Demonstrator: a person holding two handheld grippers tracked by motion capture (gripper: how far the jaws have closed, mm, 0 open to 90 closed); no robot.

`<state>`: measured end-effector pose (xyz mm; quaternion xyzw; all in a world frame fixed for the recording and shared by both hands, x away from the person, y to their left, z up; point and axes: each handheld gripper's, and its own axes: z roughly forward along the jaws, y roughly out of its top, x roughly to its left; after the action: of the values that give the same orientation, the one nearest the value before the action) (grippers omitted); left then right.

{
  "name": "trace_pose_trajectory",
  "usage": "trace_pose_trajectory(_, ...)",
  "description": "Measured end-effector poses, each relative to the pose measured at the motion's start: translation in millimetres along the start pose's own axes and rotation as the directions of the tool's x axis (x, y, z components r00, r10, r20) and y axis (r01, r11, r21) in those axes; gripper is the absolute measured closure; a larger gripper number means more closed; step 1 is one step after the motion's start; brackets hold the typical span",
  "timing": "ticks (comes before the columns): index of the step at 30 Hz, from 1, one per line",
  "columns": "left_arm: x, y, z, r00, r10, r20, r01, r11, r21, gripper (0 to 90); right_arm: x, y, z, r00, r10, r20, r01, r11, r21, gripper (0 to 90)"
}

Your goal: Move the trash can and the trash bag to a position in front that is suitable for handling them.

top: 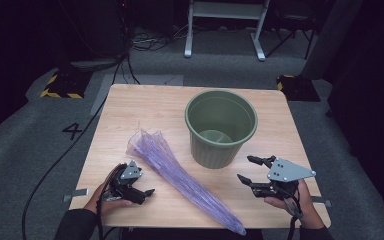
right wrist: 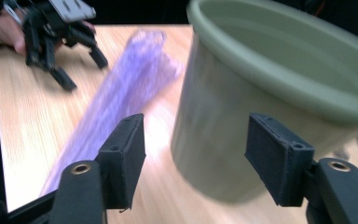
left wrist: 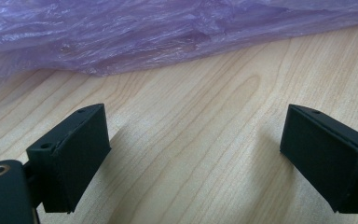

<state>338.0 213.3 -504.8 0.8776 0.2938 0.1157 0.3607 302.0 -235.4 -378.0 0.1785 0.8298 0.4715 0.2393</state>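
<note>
A person's two hands hold a gripper each over the near edge of a wooden desk (top: 130, 107), with a green bin (top: 221, 127) and a purple bag (top: 180, 177) between and beyond them.

The left gripper (top: 141, 192), held in the left hand (top: 107, 200), sits low near the desk's near left corner, its jaws spread apart and holding nothing. In the left gripper view the bare wood grain shows between the two black jaws, and the crinkled bag (left wrist: 168, 32) lies just beyond them, not touched.

The right gripper (top: 250, 170), in the right hand (top: 295, 202), is near the near right corner, its jaws likewise wide apart and empty, pointing toward the bin. In the right gripper view the bin's wall (right wrist: 223, 126) stands upright just past the jaws, and that picture is blurred.

The bag is bunched into a long, thin roll that runs slantwise from the desk's middle left, where its looser end fans out beside the bin, down to the near edge, where its tip reaches the rim of the desk. The bin stands upright right of centre, toward the far edge, its mouth open upward.
</note>
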Motion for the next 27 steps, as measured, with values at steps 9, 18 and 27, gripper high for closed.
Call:
trace_pose_trajectory(9, -0.9, 0.0, 0.2, 1.0000, -0.005, -0.004, 0.005, 1.0000, -0.002, 7.7, 8.5, -43.4, 7.6, 0.9752, 0.141, -0.171, -0.134, 0.990, 0.052, 36.2)
trace_pose_trajectory(18, -1.6, 1.4, 1.4, 1.0000, -0.003, -0.003, 0.003, 1.0000, 0.000, 7.8, 25.2, -74.4, 34.5, 0.9191, 0.140, -0.368, -0.067, 0.977, 0.204, 56.4)
trace_pose_trajectory(27, -1.9, 1.4, 1.3, 1.0000, -0.002, -0.006, 0.002, 1.0000, 0.000, 8.0, 35.4, -69.8, 38.9, 0.8967, 0.139, -0.420, -0.061, 0.979, 0.193, 35.9)
